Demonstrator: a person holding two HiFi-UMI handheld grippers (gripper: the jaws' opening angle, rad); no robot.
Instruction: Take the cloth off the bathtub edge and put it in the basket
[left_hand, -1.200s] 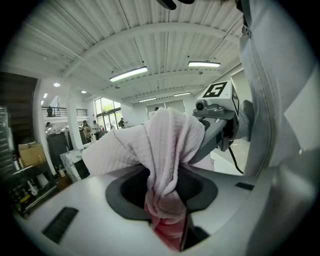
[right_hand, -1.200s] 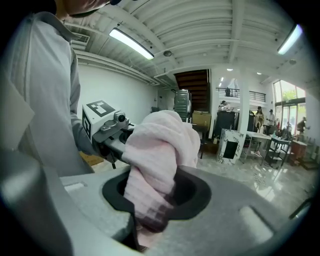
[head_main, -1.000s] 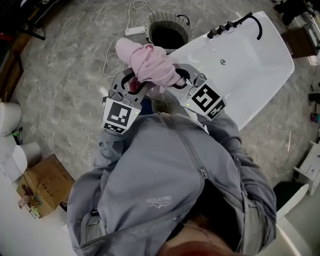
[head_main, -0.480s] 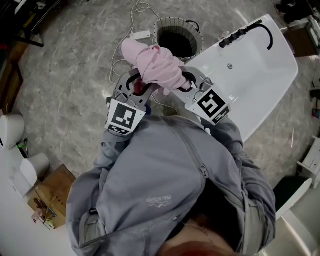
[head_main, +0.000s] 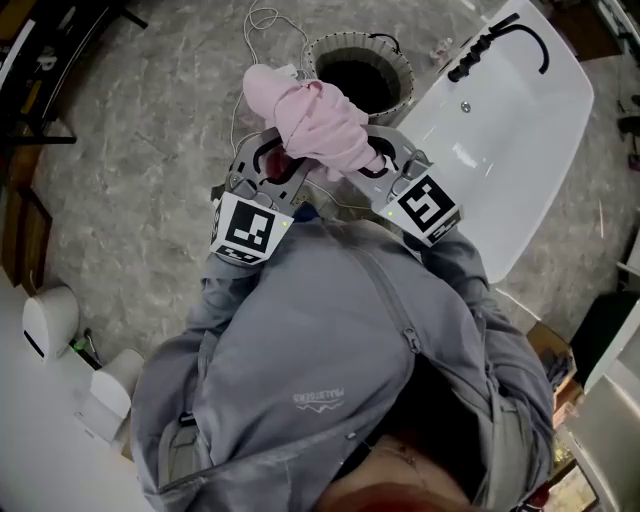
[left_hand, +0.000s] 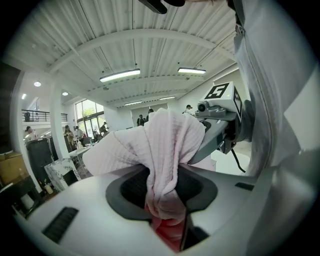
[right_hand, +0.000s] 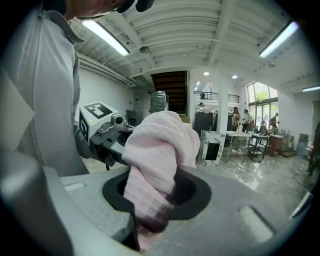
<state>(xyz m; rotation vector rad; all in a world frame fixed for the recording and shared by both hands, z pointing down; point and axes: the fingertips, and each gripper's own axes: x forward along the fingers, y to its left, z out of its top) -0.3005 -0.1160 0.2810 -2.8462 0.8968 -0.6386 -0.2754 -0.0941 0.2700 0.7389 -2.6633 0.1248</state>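
A bunched pink cloth (head_main: 315, 125) hangs in the air between both grippers, just in front of the round dark basket (head_main: 397, 68) on the floor. My left gripper (head_main: 275, 165) is shut on the cloth's left fold and my right gripper (head_main: 378, 160) is shut on its right fold. In the left gripper view the cloth (left_hand: 165, 150) is pinched deep between the jaws. The right gripper view shows the cloth (right_hand: 157, 150) clamped the same way. The white bathtub (head_main: 510, 130) lies to the right, apart from the cloth.
A black faucet (head_main: 495, 45) sits on the tub's far end. A white cable (head_main: 262, 20) trails on the marble floor beside the basket. White cylindrical fixtures (head_main: 50, 320) stand at the left edge. The person's grey jacket (head_main: 330, 360) fills the lower view.
Both grippers have carried the cloth together away from the bathtub edge and closer to the basket. The grips on the cloth look unchanged.
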